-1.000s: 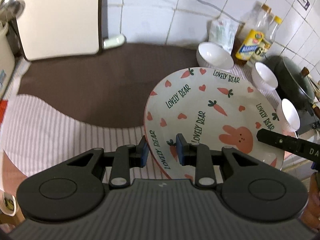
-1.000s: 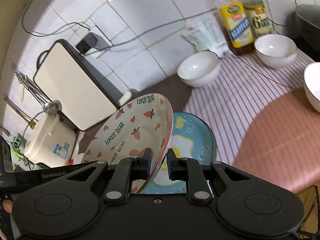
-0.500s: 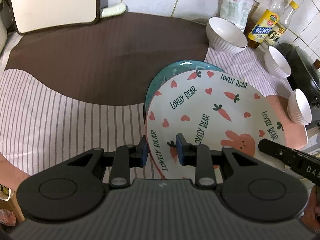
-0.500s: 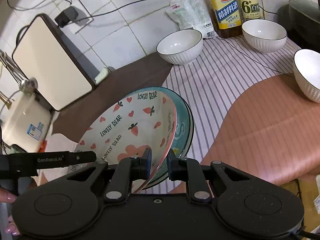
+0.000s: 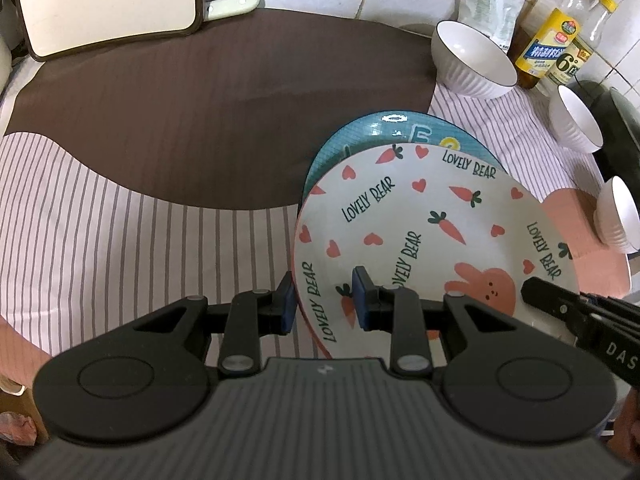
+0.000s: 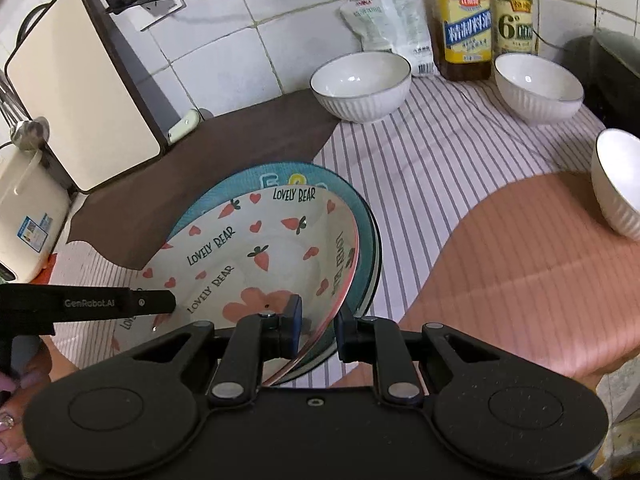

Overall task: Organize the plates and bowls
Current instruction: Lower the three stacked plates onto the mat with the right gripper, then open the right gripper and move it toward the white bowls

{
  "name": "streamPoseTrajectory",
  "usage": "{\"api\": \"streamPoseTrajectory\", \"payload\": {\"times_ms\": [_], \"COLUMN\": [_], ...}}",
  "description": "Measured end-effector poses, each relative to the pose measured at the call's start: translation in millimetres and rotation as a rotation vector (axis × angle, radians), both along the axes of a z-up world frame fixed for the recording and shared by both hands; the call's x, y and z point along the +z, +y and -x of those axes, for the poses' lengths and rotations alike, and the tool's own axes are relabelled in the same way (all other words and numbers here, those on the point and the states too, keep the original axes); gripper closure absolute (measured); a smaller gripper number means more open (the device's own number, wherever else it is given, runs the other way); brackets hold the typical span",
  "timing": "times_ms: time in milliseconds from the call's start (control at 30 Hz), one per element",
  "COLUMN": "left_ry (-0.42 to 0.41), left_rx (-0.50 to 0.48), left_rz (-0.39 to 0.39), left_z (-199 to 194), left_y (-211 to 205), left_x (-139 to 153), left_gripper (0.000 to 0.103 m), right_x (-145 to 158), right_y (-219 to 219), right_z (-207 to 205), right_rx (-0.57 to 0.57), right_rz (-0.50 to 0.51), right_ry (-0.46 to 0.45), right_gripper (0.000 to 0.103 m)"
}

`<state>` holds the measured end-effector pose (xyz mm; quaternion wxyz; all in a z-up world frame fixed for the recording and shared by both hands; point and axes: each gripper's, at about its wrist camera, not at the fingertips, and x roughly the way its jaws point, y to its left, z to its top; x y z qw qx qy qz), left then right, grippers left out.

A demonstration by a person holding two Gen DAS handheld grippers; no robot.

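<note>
Far left of the bench (image 5: 120,240): a cream appliance (image 6: 80,80) stands against the tiled wall, clear of your work.

Left claw (image 5: 324,300): you have it clamped on the near-left rim of the carrot plate (image 5: 420,232), one pad under the rim and one on the face. It points steeply down at the bench. Gripping at the rim edge probably keeps the pads out of the gap between the plates as they meet.

Centre: the carrot plate sits over the blue plate (image 5: 380,132), which lies flat on the striped cloth. Only a crescent of blue shows at the far side. In the right wrist view the carrot plate looks tilted, its near edge raised; whether its far edge already touches the blue plate you cannot tell.

Right claw (image 6: 318,330): it pinches the opposite rim of the same plate, pointing down less steeply than the left. Two grips on opposite rims keep the plate steady for stacking.

Right: three white bowls (image 6: 362,84) stand apart on the cloth, not yet stacked, with oil bottles (image 6: 464,20) behind.

Judgement: lowering step of plate stacking; bowls remain.
</note>
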<state>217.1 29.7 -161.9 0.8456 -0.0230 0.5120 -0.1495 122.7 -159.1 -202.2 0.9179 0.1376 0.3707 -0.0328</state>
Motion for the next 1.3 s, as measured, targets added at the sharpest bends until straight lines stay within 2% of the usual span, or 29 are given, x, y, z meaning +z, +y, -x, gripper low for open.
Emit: {"api": "streamPoseTrajectory", "payload": {"times_ms": [133,267,433,600,700,833,1033,1200,1300], "left_ry": [0.008,0.018,0.044,0.012,0.002,0.001,-0.004,-0.054,-0.09], "left_rx": [0.009,0.022,0.033,0.021,0.022,0.035,0.047,0.006,-0.027], "left_rz": [0.008,0.021,0.023,-0.031,-0.041,-0.052,-0.041,-0.012,-0.006], "left_z": [-4,-4,-7,-3,-2,0,11,37,52], "left_y": [0,-2,-3,-12,-15,-16,-14,-12,-18], "left_x": [1,-2,-6,-6,-7,-8,4,32,52], "left_gripper": [0.076,0.076,0.077,0.077,0.077,0.077,0.077,0.077,0.076], "right_x": [5,4,-1,-10,-15,-17,-9,14,28], "right_y": [3,13,16,20,18,24,15,-6,-16], "right_z": [-7,-12,-12,-12,-12,-11,5,30,46], "right_rx": [0.007,0.021,0.032,0.036,0.041,0.065,0.075,0.076,0.075], "right_rz": [0.047,0.158,0.21,0.28,0.282,0.342,0.346,0.288,0.291], "right_ry": [0.006,0.02,0.025,0.035,0.027,0.013,-0.039,-0.123,-0.18], "right_gripper": [0.081,0.074,0.07,0.068,0.068,0.068,0.068,0.068,0.068]}}
